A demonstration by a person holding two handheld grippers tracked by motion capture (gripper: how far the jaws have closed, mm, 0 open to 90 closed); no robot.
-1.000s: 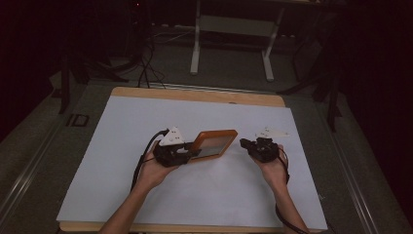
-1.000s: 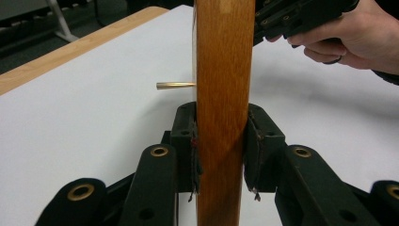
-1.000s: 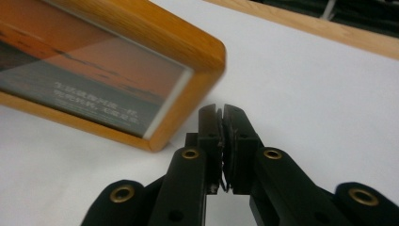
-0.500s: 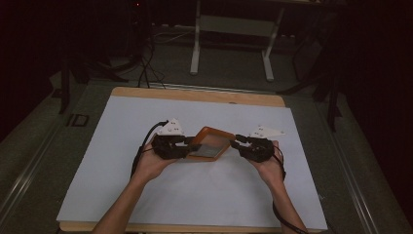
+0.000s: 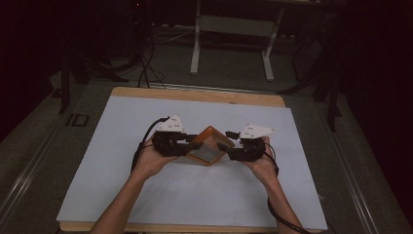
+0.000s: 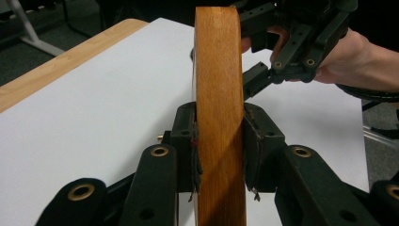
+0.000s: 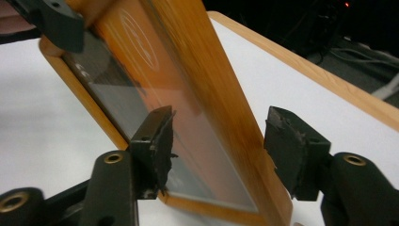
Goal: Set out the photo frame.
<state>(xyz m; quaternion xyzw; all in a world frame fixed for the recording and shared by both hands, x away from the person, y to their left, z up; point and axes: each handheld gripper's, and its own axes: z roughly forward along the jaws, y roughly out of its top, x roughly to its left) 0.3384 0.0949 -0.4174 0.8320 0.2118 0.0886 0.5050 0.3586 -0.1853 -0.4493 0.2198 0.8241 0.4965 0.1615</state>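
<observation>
A wooden picture frame (image 5: 209,146) with a glass front is held tilted above the white table cover, one corner pointing up. My left gripper (image 5: 191,145) is shut on its left edge; in the left gripper view both pads (image 6: 258,141) press the frame's orange wood (image 6: 220,84). My right gripper (image 5: 228,146) stands open at the frame's right edge. In the right gripper view its jaws straddle the frame (image 7: 188,84): the left pad (image 7: 157,141) is close to the glass and the right pad (image 7: 287,146) is clear of the wood.
A white sheet (image 5: 146,195) covers a wooden table whose far edge (image 5: 195,95) shows as a bare strip. A metal stand (image 5: 231,34) and cables lie on the dark floor beyond. Each gripper trails a black cable.
The frame lay flat in my left gripper a second ago; it has since been lifted and turned up on edge. My right gripper has moved left and now straddles the frame.
</observation>
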